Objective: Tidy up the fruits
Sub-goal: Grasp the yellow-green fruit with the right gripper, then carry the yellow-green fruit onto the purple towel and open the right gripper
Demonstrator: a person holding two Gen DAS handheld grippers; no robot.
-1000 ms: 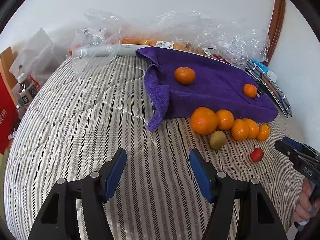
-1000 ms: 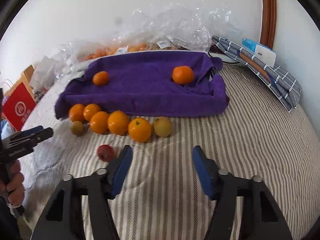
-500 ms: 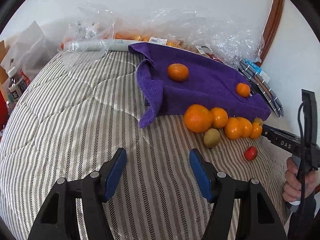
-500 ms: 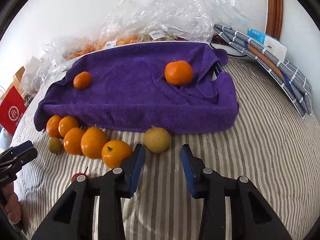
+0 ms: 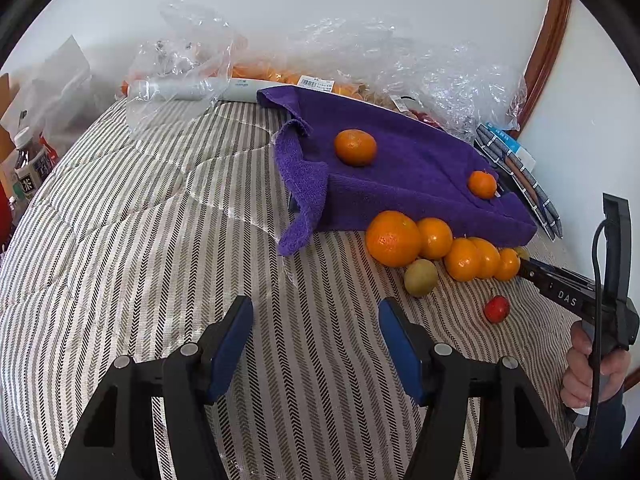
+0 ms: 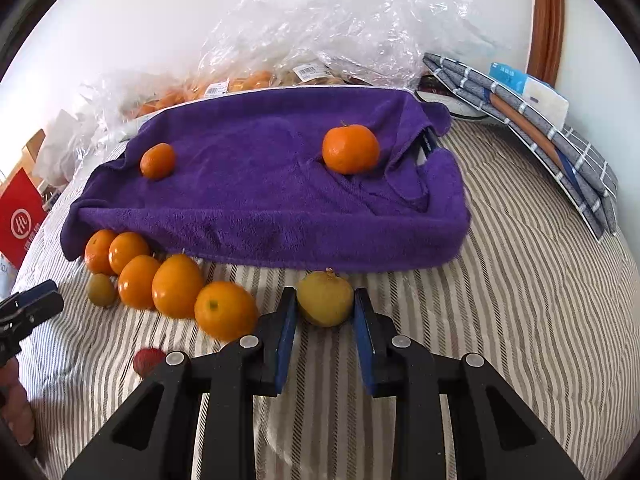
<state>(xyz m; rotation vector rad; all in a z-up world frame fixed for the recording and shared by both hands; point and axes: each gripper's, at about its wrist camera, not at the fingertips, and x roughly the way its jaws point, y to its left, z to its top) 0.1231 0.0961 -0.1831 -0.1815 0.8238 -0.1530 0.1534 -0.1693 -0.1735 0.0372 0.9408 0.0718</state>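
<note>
A purple towel [image 6: 264, 184] covers a raised tray with two oranges on it, a small one [image 6: 157, 161] and a larger one [image 6: 351, 149]. A row of oranges [image 6: 176, 286] lies in front, with a small green fruit [image 6: 101, 289] and a small red fruit [image 6: 147, 360]. My right gripper [image 6: 325, 308] has its pads on both sides of a yellow-green fruit [image 6: 325, 298] on the bed. My left gripper [image 5: 316, 320] is open and empty over the striped cover; the row of oranges [image 5: 436, 244] lies to its right.
Clear plastic bags of oranges [image 6: 320, 40] lie behind the towel. A folded checked cloth [image 6: 540, 128] and a blue-white box [image 6: 528, 88] sit at right. A red bag [image 6: 20, 216] stands at left. Bottles [image 5: 28, 168] stand beside the bed.
My right gripper moved forward and narrowed around the yellow-green fruit. My left gripper stayed open and shifted slightly.
</note>
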